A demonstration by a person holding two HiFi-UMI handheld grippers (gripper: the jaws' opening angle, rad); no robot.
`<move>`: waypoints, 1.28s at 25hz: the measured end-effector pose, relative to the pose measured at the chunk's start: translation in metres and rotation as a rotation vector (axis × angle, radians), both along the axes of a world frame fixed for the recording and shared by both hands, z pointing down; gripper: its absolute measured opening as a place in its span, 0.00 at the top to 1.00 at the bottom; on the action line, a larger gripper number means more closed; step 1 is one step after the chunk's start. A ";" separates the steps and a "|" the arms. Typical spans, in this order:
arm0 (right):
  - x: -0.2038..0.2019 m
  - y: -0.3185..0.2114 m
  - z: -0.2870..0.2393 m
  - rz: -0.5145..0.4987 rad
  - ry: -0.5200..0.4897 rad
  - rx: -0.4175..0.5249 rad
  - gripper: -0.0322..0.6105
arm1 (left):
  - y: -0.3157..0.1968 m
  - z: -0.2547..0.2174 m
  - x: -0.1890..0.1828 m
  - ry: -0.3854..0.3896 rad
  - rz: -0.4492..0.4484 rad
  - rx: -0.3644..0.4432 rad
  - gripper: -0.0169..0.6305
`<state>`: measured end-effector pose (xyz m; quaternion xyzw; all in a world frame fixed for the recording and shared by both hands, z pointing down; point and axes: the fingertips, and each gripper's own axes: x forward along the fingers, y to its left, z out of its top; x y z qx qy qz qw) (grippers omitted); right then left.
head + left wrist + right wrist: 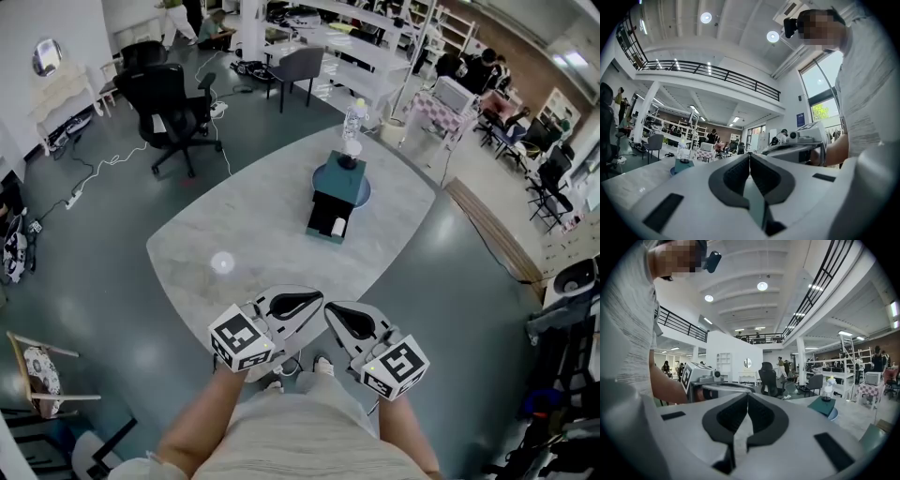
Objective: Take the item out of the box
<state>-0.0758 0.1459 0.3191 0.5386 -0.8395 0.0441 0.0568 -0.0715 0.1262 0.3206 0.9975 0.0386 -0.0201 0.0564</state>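
Note:
A dark teal box (336, 199) stands on a blue plate toward the far side of the grey marble table (244, 234). Its front drawer is open and shows a white item (337, 227). A small dark object (349, 161) sits on the lid, with a clear water bottle (352, 120) just behind it. My left gripper (295, 305) and right gripper (354, 322) are side by side over the near table edge, close to my body and far from the box. Both are shut and empty. The box also appears small in the left gripper view (684, 165) and the right gripper view (824, 405).
A black office chair (171, 108) and a grey chair (298, 67) stand beyond the table, with cables on the floor. A wooden chair (37, 370) is at the lower left. Desks, shelves and people fill the far right.

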 end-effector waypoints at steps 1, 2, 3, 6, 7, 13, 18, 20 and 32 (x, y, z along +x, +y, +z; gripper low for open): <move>0.003 0.000 0.000 0.003 0.002 -0.001 0.92 | 0.000 0.000 0.002 0.001 0.001 0.000 0.94; 0.006 -0.001 0.001 0.005 0.005 -0.001 0.92 | -0.001 0.001 0.005 0.001 0.001 0.000 0.94; 0.011 -0.003 0.001 0.006 0.010 -0.001 0.92 | -0.002 0.002 0.009 -0.001 0.000 0.001 0.94; 0.025 -0.012 0.006 0.001 0.017 -0.004 0.92 | -0.008 0.007 0.021 -0.017 0.000 0.010 0.94; 0.030 -0.016 0.008 -0.003 0.013 -0.006 0.92 | -0.012 0.009 0.025 -0.023 -0.004 0.011 0.94; 0.066 -0.050 0.019 -0.061 0.003 -0.029 0.92 | -0.044 0.021 0.053 -0.059 -0.062 0.003 0.94; 0.100 -0.084 0.029 -0.113 0.009 -0.066 0.92 | -0.081 0.032 0.086 -0.087 -0.114 -0.019 0.94; 0.114 -0.098 0.036 -0.136 0.021 -0.087 0.92 | -0.095 0.038 0.101 -0.095 -0.130 -0.032 0.94; 0.181 -0.177 0.071 -0.236 0.078 -0.150 0.92 | -0.170 0.072 0.166 -0.146 -0.226 -0.070 0.94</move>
